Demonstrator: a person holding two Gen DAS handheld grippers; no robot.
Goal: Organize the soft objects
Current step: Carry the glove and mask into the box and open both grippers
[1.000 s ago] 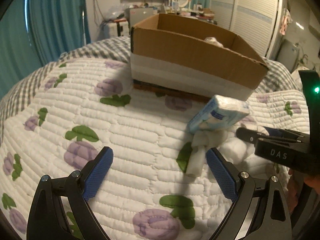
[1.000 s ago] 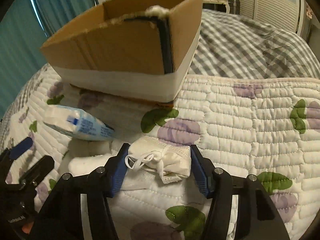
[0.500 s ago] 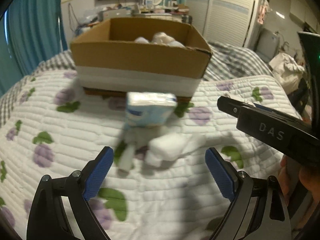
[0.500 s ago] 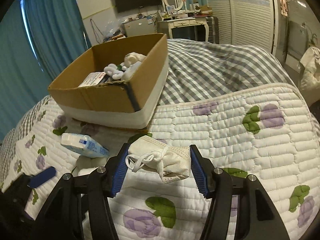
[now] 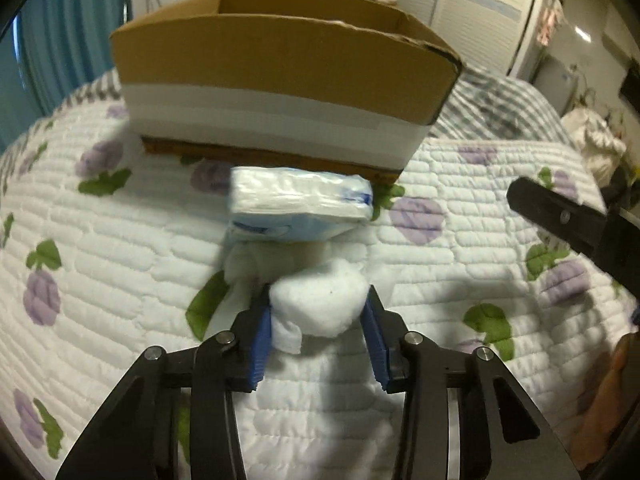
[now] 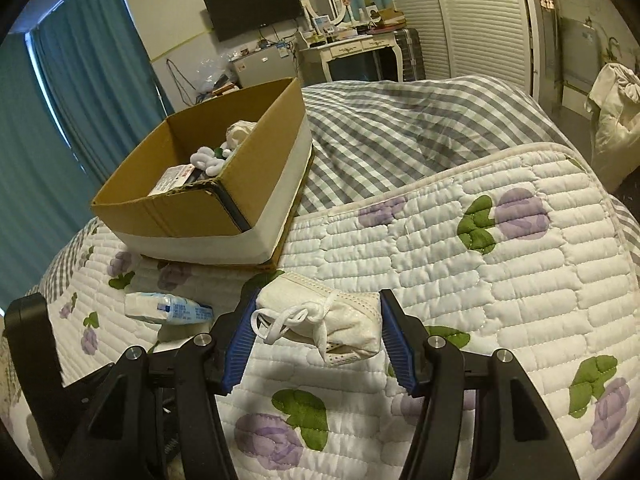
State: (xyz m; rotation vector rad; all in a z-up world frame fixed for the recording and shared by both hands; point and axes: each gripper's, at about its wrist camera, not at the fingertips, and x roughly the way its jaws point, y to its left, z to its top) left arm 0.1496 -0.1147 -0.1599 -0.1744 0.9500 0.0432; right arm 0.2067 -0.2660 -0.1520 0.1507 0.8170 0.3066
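My left gripper (image 5: 318, 328) is shut on a white cotton wad (image 5: 320, 302) low over the quilt. Just beyond it lies a blue-and-white tissue pack (image 5: 300, 206), with more white soft pieces (image 5: 244, 264) under it. My right gripper (image 6: 316, 330) is shut on a folded white face mask (image 6: 324, 320) with looped straps, held above the quilt. The cardboard box (image 6: 256, 184) with a white band stands on the bed and holds several soft items; it also shows in the left wrist view (image 5: 280, 64). The tissue pack (image 6: 168, 308) lies left of my right gripper.
The bed carries a white quilt (image 6: 500, 288) with purple flowers and a grey checked blanket (image 6: 400, 120) behind it. Teal curtains (image 6: 80, 92), a dresser (image 6: 352, 48) and louvred wardrobe doors (image 6: 480, 20) stand beyond. The right gripper's body (image 5: 572, 220) juts in at the left wrist view's right.
My left gripper moved forward and down and closed on the cotton wad. My right gripper lifted higher with the mask, so the inside of the box came into view.
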